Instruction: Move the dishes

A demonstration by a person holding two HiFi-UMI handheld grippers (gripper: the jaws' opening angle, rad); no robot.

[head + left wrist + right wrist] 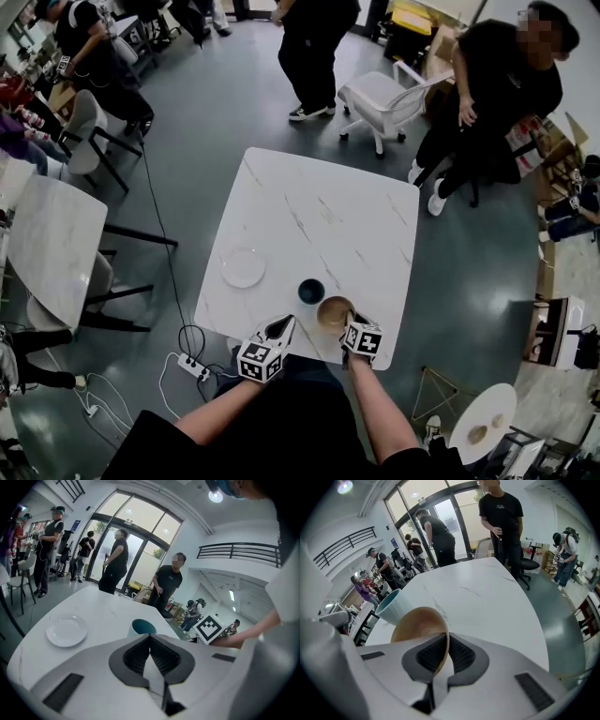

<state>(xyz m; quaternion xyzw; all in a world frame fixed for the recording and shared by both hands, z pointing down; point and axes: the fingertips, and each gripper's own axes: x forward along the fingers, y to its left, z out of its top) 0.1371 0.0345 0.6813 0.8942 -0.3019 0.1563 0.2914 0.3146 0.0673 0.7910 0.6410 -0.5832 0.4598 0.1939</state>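
Observation:
A white plate (pixel 243 268) lies on the white marble table (pixel 328 216) at its near left. A teal cup (pixel 310 292) stands near the front edge, and a tan wooden bowl (pixel 334 312) is just to its right. My right gripper (pixel 343 329) is shut on the bowl's rim; the right gripper view shows the bowl (pixel 419 630) tilted between the pads with the teal cup (pixel 393 607) right behind it. My left gripper (pixel 284 326) is shut with nothing in it, at the front edge just left of the cup (pixel 142 627); the plate (pixel 66 630) lies further left.
Another marble table (pixel 52 244) stands to the left with chairs around it. A white office chair (pixel 384 98) and several people stand beyond the table. A power strip (pixel 194 367) and cables lie on the floor at the near left. A small round table (pixel 483 422) is at the lower right.

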